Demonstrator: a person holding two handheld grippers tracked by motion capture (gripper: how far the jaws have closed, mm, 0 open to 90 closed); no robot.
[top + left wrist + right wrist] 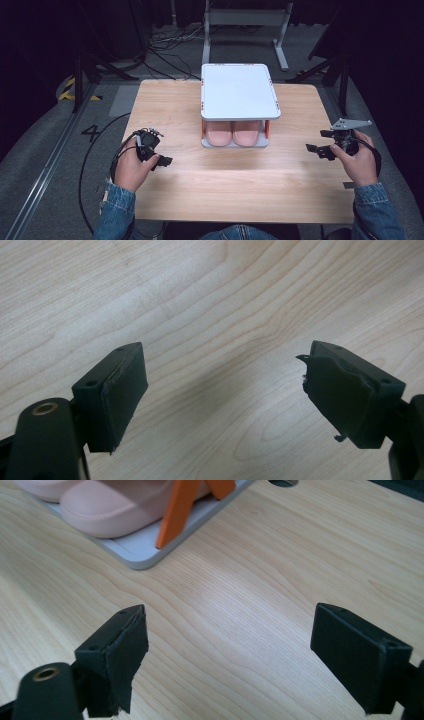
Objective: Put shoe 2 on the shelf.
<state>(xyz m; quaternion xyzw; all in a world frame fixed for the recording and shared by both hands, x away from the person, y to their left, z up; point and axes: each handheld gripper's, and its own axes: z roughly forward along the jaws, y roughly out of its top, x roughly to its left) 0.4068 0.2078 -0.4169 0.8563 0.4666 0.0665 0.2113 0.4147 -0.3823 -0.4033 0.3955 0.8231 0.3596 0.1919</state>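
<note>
A white two-tier rack (239,90) with orange posts stands at the table's middle back. On its lower shelf sits a pair of pink shoes (234,133), toes toward me; the pink shoes (107,502) and an orange post (177,510) show at the top of the right gripper view. My left gripper (161,159) hovers over the wood at the left, jaws wide apart and empty (225,400). My right gripper (316,145) is held at the right edge, open and empty (230,655), pointing toward the rack's near right corner.
The wooden table (220,190) stretches bare in front of the rack. Beyond it are a white metal frame (245,20), loose cables (170,47) on the grey floor and dark stands on both sides. A cable (95,165) trails from the left gripper.
</note>
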